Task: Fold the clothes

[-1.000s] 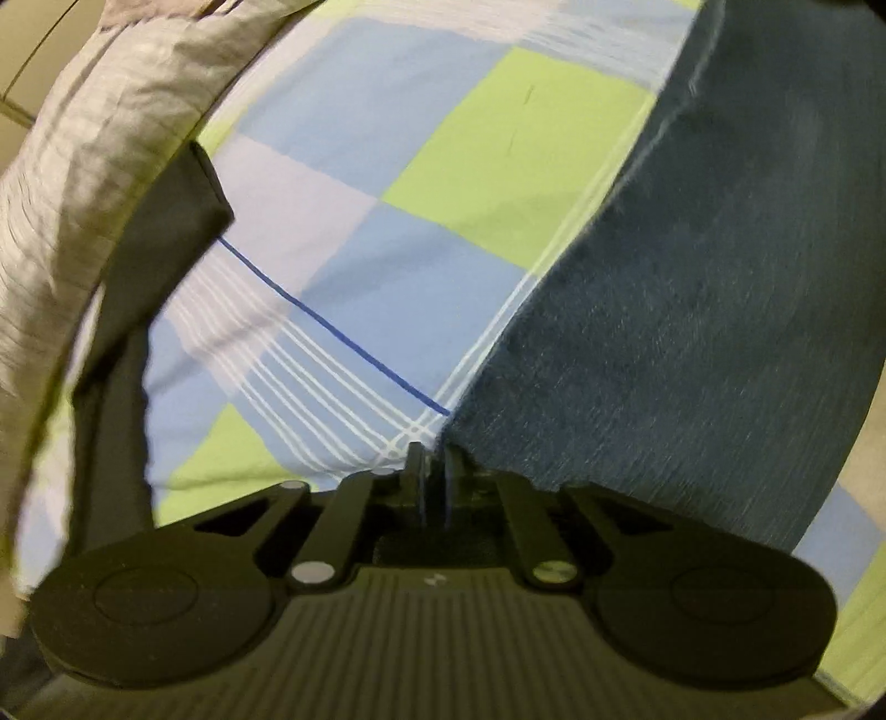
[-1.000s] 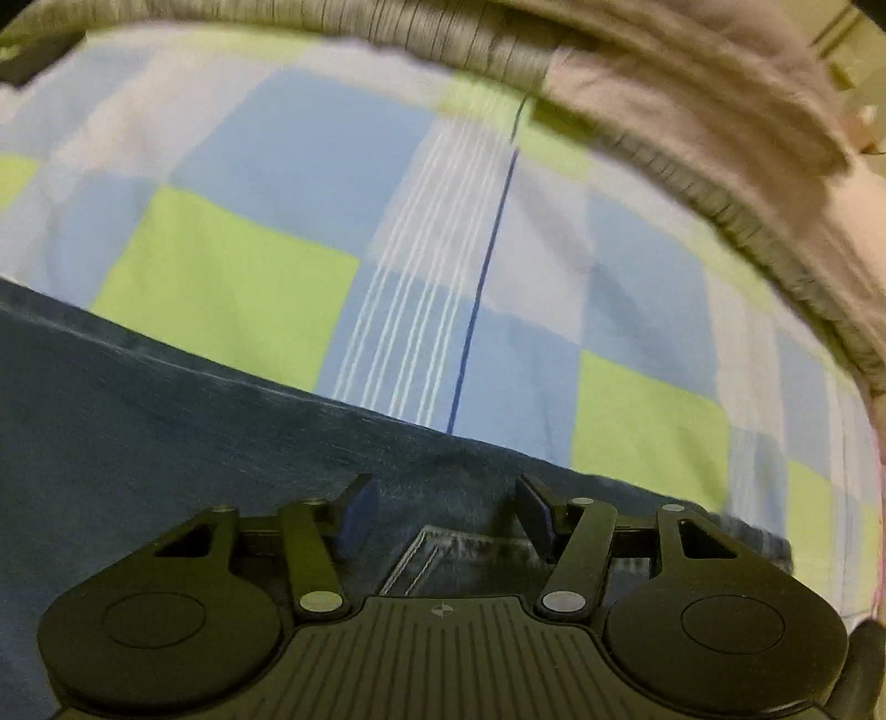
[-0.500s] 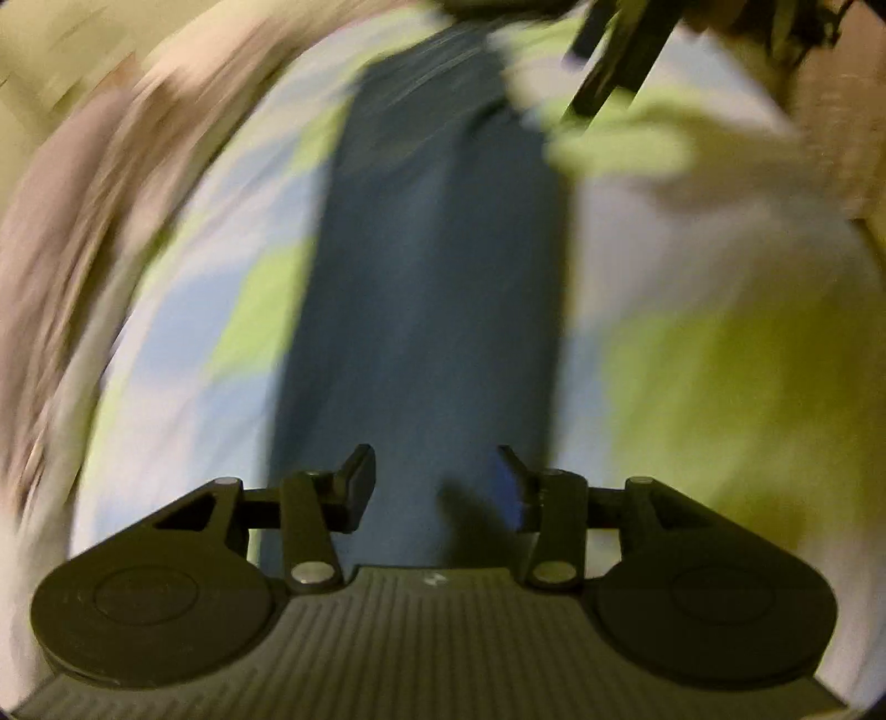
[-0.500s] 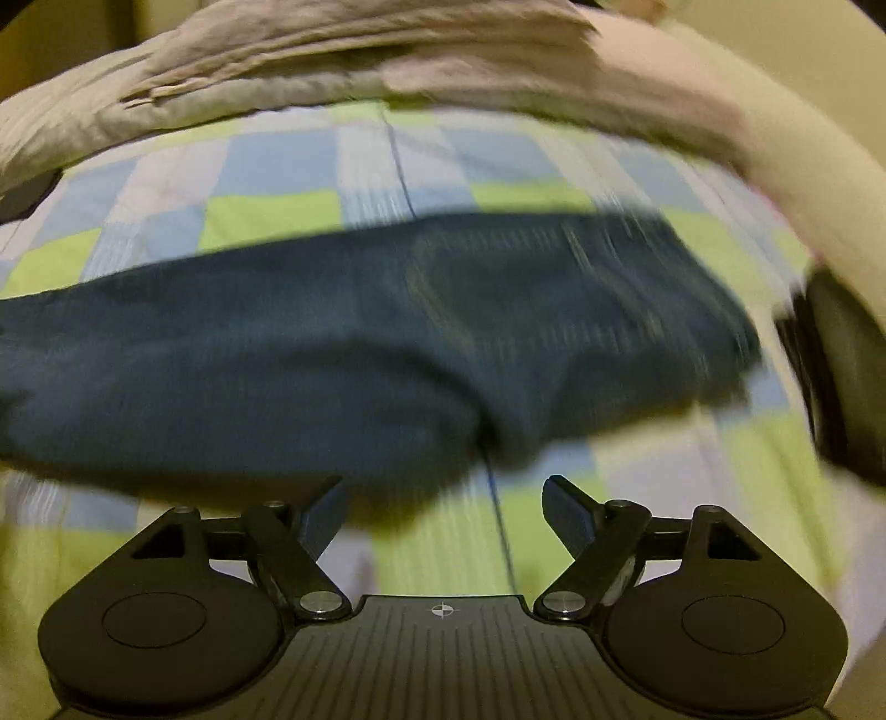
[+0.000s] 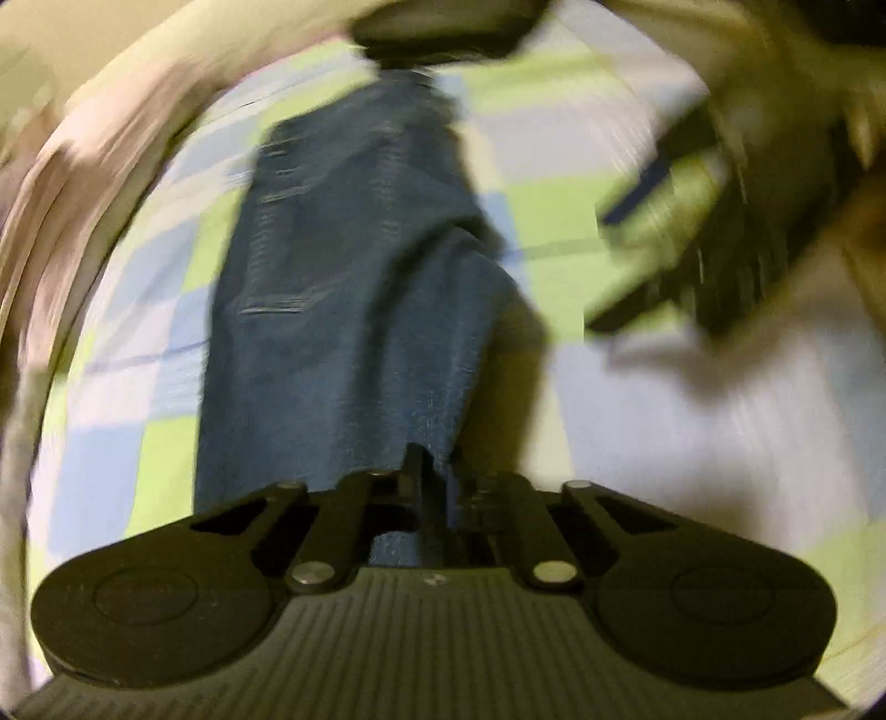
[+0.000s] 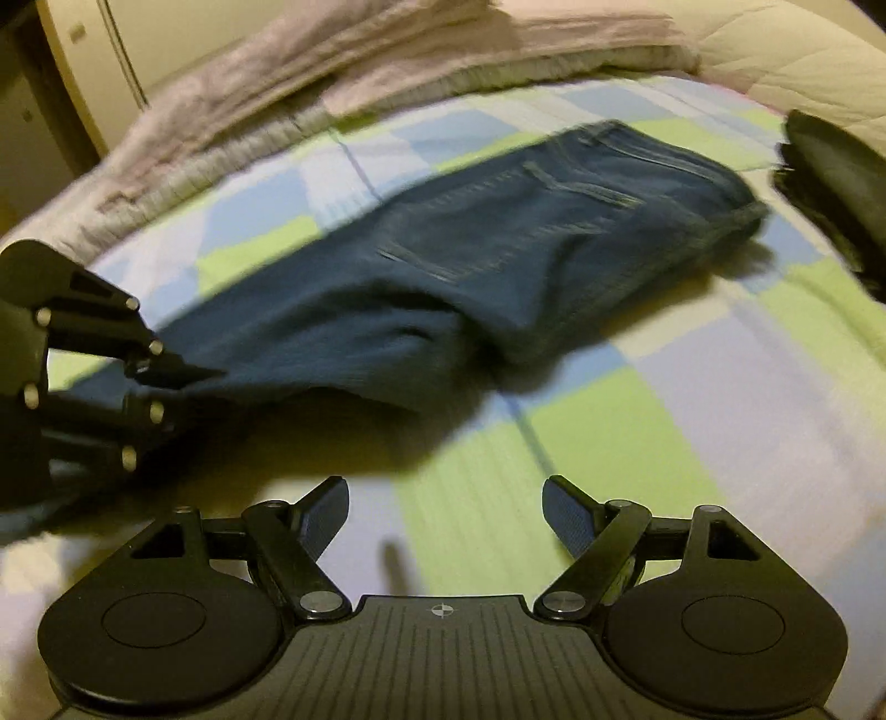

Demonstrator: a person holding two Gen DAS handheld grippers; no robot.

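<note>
Left wrist view, blurred: the left gripper (image 5: 437,476) has its jaws pinched together on the near hem of the blue jeans (image 5: 343,288), which run away from it lengthwise over the checked bedsheet (image 5: 692,421). A dark object (image 5: 443,27) lies at the far end; its identity cannot be told.

Right wrist view: the right gripper (image 6: 446,512) stands wide, nothing between its fingers, above bare sheet. The jeans lie across the middle of the bed, waistband to the far right. A grey blanket (image 6: 310,83) is bunched along the far edge.
</note>
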